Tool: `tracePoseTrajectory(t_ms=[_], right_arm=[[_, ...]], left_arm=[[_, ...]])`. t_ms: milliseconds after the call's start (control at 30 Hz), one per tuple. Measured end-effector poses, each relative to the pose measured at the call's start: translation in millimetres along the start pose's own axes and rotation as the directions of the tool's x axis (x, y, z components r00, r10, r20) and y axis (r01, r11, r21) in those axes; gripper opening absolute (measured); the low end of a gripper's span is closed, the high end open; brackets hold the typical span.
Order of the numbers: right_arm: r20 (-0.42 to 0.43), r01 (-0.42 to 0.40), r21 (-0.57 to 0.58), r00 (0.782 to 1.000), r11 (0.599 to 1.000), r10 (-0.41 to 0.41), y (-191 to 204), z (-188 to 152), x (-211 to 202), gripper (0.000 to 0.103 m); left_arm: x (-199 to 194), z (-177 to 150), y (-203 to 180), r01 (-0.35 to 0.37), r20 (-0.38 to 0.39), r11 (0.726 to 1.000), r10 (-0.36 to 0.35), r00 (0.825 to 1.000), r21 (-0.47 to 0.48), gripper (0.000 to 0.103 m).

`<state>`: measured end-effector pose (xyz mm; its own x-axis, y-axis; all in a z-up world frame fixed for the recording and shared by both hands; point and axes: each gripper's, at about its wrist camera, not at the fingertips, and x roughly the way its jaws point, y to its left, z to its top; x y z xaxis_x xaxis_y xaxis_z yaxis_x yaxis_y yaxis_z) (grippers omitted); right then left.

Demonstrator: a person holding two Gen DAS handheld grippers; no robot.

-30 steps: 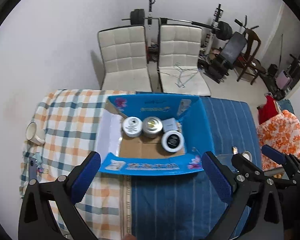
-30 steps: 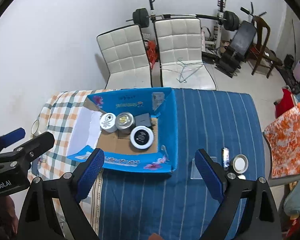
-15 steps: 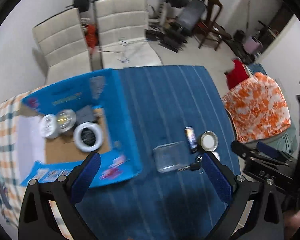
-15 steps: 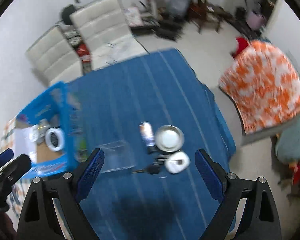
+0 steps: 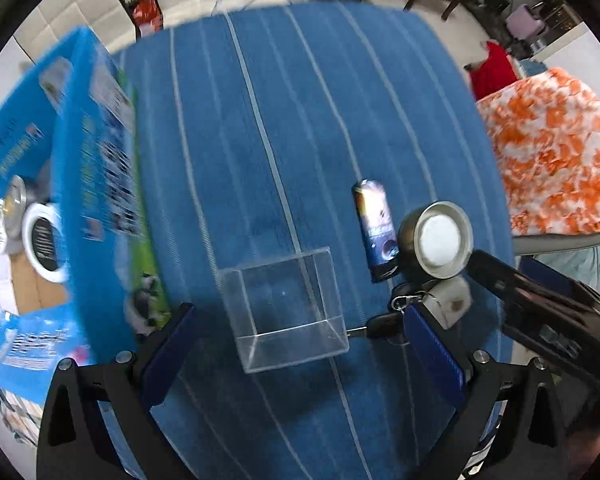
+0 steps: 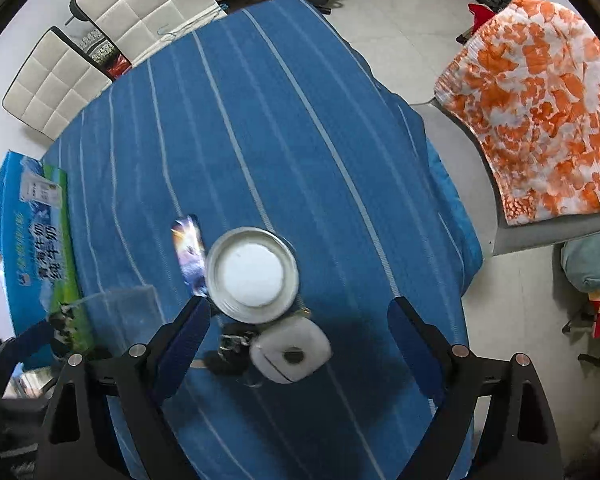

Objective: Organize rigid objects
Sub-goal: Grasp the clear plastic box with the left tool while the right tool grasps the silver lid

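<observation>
- The left tongs [image 5: 296, 344] hang with their blue pads wide apart and nothing between them, above a counter [image 5: 260, 120] covered in blue cloth with thin white stripes.
- Directly ahead of the left tongs, a clear plastic box [image 5: 286, 308] stands open side up on the cloth, between the two pads but not touched by either.
- Right of the clear box lies a small dark blue packet [image 5: 376, 228], flat on the cloth.
- Just beside the packet stands a round metal tin [image 5: 440, 240] with a white top.
- Below the tin sit a white rounded case [image 5: 452, 302] and a black key on a ring [image 5: 384, 324], close together; the key tip reaches the corner of the clear box.
- At the left edge stands an open blue cardboard box [image 5: 96, 200], with round tins [image 5: 44, 236] resting on its floor.
- The right tongs [image 6: 300, 320] are also spread apart and empty, poised over the metal tin and the white case, which lie between the pads without contact.
- In the right view, two white padded chairs [image 6: 140, 4] stand beyond the counter, and an orange-and-white floral cloth [image 6: 540, 92] drapes a seat off to the right.
</observation>
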<state>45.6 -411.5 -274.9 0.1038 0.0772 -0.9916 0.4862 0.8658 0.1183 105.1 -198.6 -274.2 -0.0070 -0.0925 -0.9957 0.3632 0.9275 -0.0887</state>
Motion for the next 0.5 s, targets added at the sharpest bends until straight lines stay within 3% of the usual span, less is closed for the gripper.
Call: tracePoseTrajectory(t_ms=[167, 300, 367, 433, 500], right_arm=[[-0.016, -0.006, 0.009, 1.0, 1.0, 0.006, -9, -1, 6, 0.092], [-0.003, -0.029, 0.016, 1.0, 0.999, 0.029, -9, 1, 2, 0.092], [0.007, -0.035, 0.012, 0.999, 0.999, 0.035, -8, 0, -1, 0.092], [0.013, -0.035, 0.004, 0.999, 0.999, 0.035, -7, 0, -1, 0.092], [0.01, -0.034, -0.001, 0.999, 0.999, 0.034, -7, -1, 1, 0.092]], left_arm=[[9, 2, -7, -0.102, 0.012, 0.995, 0.102, 0.995, 0.015, 0.103], [2, -2, -3, -0.074, 0.008, 0.997, 0.074, 0.997, -0.008, 0.103], [-9, -11, 7, -0.04, 0.015, 0.996, 0.041, 0.999, -0.08, 0.103], [-24, -30, 20, 0.019, 0.077, 0.982, -0.005, 0.997, -0.186, 0.103], [-22, -41, 20, 0.02, 0.085, 0.978, -0.002, 0.996, -0.207, 0.103]])
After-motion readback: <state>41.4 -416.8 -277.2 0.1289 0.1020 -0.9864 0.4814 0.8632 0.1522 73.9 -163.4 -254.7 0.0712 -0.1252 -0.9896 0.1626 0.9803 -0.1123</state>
